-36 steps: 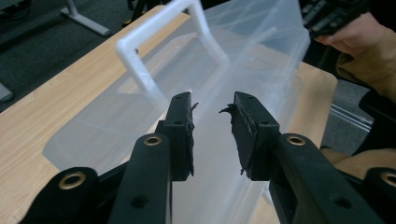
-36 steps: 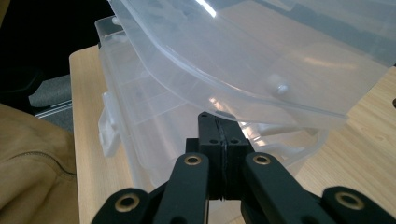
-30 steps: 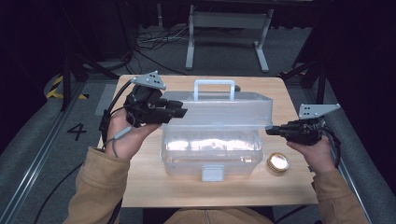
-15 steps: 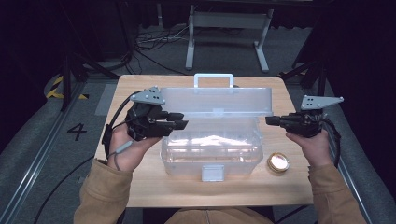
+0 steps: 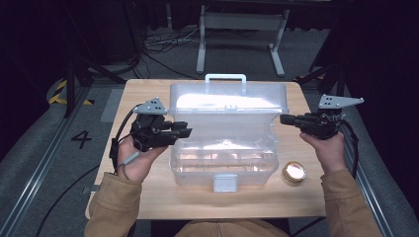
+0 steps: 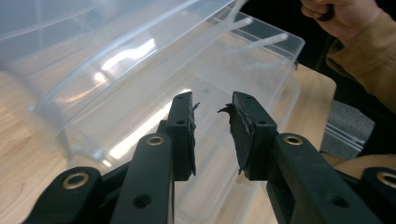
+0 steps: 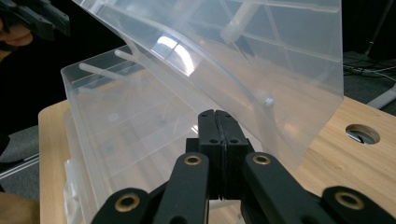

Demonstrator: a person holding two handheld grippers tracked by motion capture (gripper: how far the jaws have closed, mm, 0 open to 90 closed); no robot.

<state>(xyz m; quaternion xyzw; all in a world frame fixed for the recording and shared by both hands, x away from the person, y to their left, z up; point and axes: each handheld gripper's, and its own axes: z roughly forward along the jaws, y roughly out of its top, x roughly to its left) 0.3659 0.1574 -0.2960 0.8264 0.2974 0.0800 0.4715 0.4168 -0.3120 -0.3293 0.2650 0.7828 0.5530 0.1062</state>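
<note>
A clear plastic toolbox stands mid-table with its lid raised and leaning back, white handle on top. My left gripper is at the box's left side, pointing right at its rim, jaws open with nothing between them. In the left gripper view the open gripper looks into the empty box. My right gripper is shut, its tips at the lid's right edge; contact I cannot tell. In the right gripper view the shut gripper sits just before the tilted lid.
A small round gold tin lies on the wooden table right of the box's front. The box's white latch faces the person. A cable hole pierces the tabletop. Metal stand legs and cables are on the floor behind.
The lid has swung up and back from nearly flat to raised. My left gripper has come down beside the box's left end. The right gripper has risen slightly with the lid's edge.
</note>
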